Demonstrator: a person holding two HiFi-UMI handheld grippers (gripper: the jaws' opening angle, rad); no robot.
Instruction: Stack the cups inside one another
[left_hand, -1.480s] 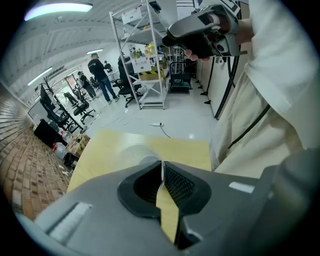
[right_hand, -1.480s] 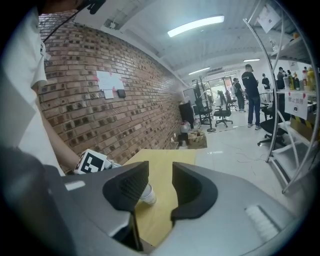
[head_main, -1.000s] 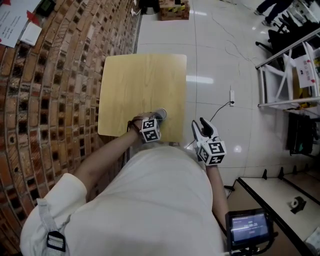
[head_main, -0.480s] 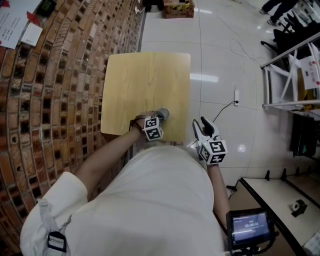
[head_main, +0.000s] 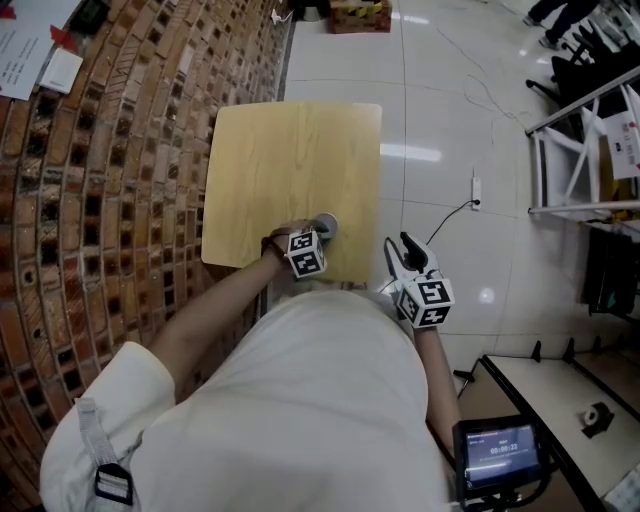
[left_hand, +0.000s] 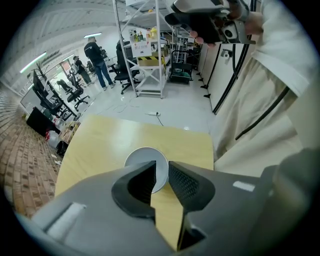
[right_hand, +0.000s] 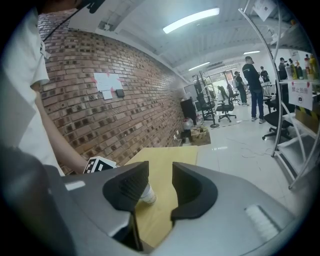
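Note:
A white cup (head_main: 324, 226) stands upright near the front edge of the small wooden table (head_main: 290, 160). From straight above, its round mouth (left_hand: 142, 160) looks like one cup; whether others sit inside it I cannot tell. My left gripper (head_main: 315, 233) points steeply down over the cup. Its jaws (left_hand: 160, 169) are opening and straddle the cup's near rim without pressing on it. My right gripper (head_main: 398, 247) hangs off the table's right front corner, open with nothing between its fingers. Past its left jaw, the right gripper view shows the cup (right_hand: 147, 194).
A brick wall (head_main: 90, 200) runs along the table's left side. To the right is glossy white floor with a power strip and cable (head_main: 476, 190) and a white rack (head_main: 580, 150). The person's body presses against the table's front edge.
The head view has drifted slightly. Both grippers stay where they were, the left one over the cup.

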